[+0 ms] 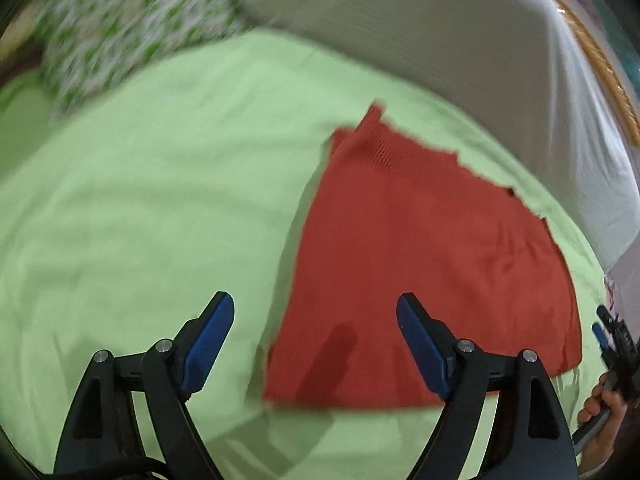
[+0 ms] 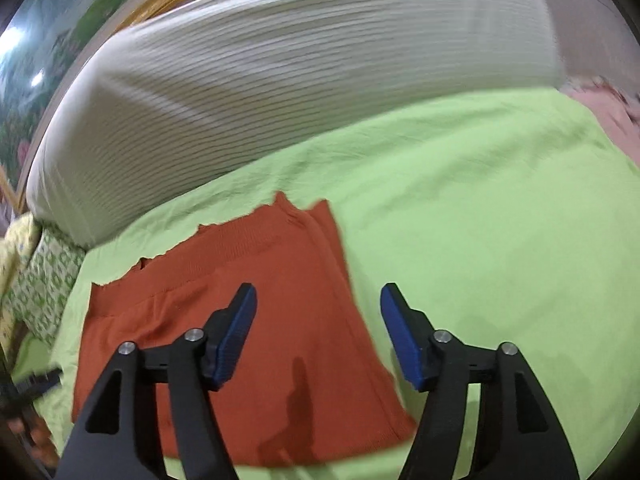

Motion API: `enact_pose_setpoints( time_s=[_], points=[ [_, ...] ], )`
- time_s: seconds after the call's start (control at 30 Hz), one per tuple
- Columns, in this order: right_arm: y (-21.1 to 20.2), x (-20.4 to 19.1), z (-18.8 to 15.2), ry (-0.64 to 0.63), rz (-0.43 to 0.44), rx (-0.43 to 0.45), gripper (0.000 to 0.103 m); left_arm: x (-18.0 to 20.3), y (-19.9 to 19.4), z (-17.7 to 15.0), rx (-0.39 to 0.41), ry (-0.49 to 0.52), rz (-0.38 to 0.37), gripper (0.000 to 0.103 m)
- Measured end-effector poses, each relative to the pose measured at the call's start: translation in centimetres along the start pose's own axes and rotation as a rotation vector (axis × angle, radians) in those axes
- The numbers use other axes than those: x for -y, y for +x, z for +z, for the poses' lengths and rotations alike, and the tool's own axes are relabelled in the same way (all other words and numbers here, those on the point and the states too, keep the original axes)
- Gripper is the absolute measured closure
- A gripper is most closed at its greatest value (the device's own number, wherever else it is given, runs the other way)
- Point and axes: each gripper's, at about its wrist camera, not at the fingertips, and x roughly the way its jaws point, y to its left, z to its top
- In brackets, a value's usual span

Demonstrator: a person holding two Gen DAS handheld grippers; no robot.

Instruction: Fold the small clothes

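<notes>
Orange garment (image 1: 424, 264) was lying flat on the green bedsheet (image 1: 160, 184), its ribbed hem toward the white pillow (image 2: 280, 72). Relative to it, the left gripper (image 1: 316, 336) hung over its left edge and the right gripper (image 2: 318, 332) over its right edge, about equally near. Both had jaws wide apart, holding nothing.

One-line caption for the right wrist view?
Open right gripper above flat rust-orange knit garment on light green bedsheet.
</notes>
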Motion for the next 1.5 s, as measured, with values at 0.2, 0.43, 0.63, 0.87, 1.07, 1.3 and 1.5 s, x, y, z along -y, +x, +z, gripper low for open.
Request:
enact_pose_setpoints(
  time_s=[0.2, 0.43, 0.63, 0.87, 1.07, 1.3, 1.5],
  points=[
    [-0.5, 2.2, -3.4, 0.064, -0.027, -0.069, 0.036, -3.5, 1.4, -3.2, -0.108, -0.146, -0.030, 0.019],
    [-0.8, -0.4, -3.1, 0.032, 0.062, -0.018, 0.036, -2.3, 2.9, -1.5, -0.122, -0.125, -0.022, 0.019],
    [4.4, -10.7, -4.2, -0.142, 0.434, -0.178, 0.047, -0.8, 2.9, -2.7, -0.082, -0.096, 0.043, 0.018],
    [14.8, -18.8, -3.9, -0.365, 0.417, -0.400, 0.050, -0.2, 2.9, -2.9, -0.062, -0.013, 0.083, 0.028],
    [17.2, -13.0, 2.7, -0.030, 0.264, -0.208, 0.048, -1.0, -1.0, 0.1, 0.051, -0.073, -0.068, 0.034],
    [13.8, -14.6, -0.8, -0.229, 0.396, -0.267, 0.049, 8.4, 2.7, 4.1, -0.004, 0.197, -0.252, 0.030],
    [15.2, -14.6, -1.4, -0.356, 0.252, -0.289, 0.056, 17.3, 11.7, 7.2, -0.159, 0.409, -0.219, 0.036]
  ],
)
